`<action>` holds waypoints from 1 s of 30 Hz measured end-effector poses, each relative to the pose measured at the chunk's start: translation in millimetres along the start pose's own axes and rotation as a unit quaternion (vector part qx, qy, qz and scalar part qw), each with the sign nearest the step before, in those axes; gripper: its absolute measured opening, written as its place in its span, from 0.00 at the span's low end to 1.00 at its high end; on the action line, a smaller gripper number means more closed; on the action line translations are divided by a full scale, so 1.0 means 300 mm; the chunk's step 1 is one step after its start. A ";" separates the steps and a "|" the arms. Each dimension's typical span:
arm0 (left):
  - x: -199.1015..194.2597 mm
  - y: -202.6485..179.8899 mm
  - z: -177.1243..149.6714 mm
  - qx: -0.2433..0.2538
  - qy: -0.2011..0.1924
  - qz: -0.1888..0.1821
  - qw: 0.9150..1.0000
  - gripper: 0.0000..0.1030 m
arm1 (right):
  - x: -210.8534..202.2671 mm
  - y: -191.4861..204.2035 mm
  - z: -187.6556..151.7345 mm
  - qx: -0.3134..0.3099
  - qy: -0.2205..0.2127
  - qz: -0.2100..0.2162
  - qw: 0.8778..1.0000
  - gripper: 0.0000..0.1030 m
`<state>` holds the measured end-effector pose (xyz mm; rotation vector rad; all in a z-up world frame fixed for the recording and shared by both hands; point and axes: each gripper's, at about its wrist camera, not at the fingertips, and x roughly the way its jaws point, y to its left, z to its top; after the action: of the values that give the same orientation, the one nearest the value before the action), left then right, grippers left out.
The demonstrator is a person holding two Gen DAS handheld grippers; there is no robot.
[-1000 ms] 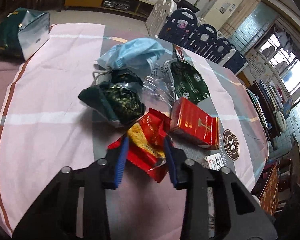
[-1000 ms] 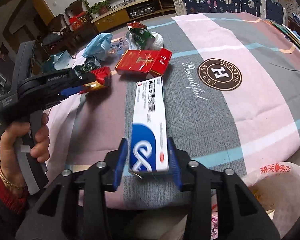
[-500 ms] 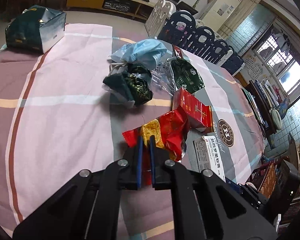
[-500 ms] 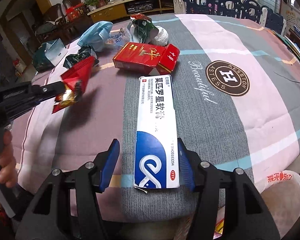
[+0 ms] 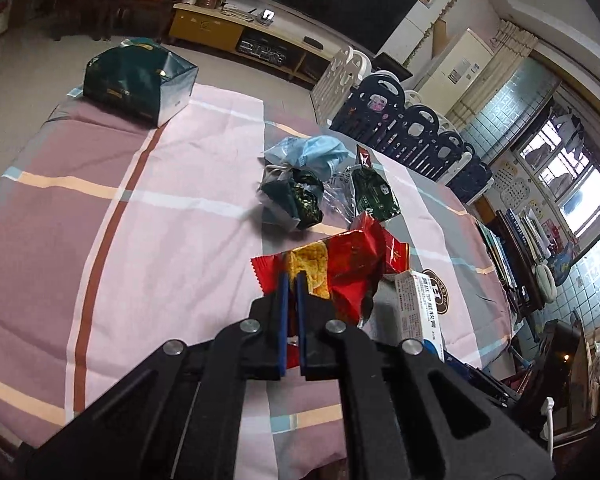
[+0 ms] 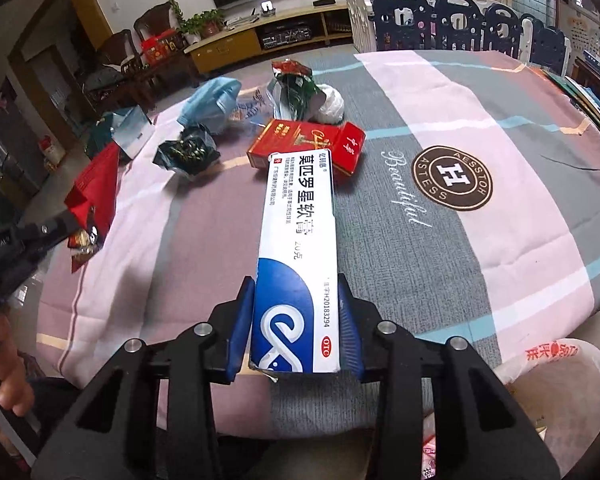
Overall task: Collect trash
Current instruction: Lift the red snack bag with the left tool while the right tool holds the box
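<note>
My left gripper is clenched on the crinkled red-and-yellow foil snack wrapper, lifted clear of the striped tablecloth. My right gripper is closing around the long white-and-blue cardboard ointment box, which lies at twelve o'clock. Pickup underway; next, both need carrying to the white plastic bag at four o'clock, I judge.

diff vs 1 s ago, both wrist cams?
The left gripper closed on the red snack wrapper and lifted it off the tablecloth. The right gripper is closing on the white-and-blue ointment box, pads at its sides; the box stays flat on the cloth. The blue mask, green wrappers and red carton have not moved.
</note>
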<state>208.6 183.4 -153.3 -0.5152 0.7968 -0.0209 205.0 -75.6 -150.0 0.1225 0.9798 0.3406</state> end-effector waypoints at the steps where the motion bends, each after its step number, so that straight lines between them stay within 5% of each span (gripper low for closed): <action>1: -0.012 0.011 -0.008 -0.008 0.000 0.002 1.000 0.05 | -0.010 0.002 -0.003 0.001 -0.001 0.001 1.000 0.39; 10: -0.073 0.073 -0.063 -0.032 -0.001 0.010 0.999 0.05 | -0.102 0.026 -0.053 -0.005 -0.003 -0.001 1.000 0.39; 17: -0.029 0.180 -0.076 -0.104 0.023 -0.035 0.994 0.05 | -0.117 0.053 -0.068 -0.008 0.000 -0.002 1.000 0.39; 30: -0.020 0.187 -0.082 -0.109 0.026 -0.049 0.993 0.05 | -0.110 0.069 -0.078 -0.009 0.005 -0.003 1.000 0.39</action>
<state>177.8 223.1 -188.7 -0.7627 0.8285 -0.0379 164.1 -68.4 -131.8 0.1018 0.9869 0.3450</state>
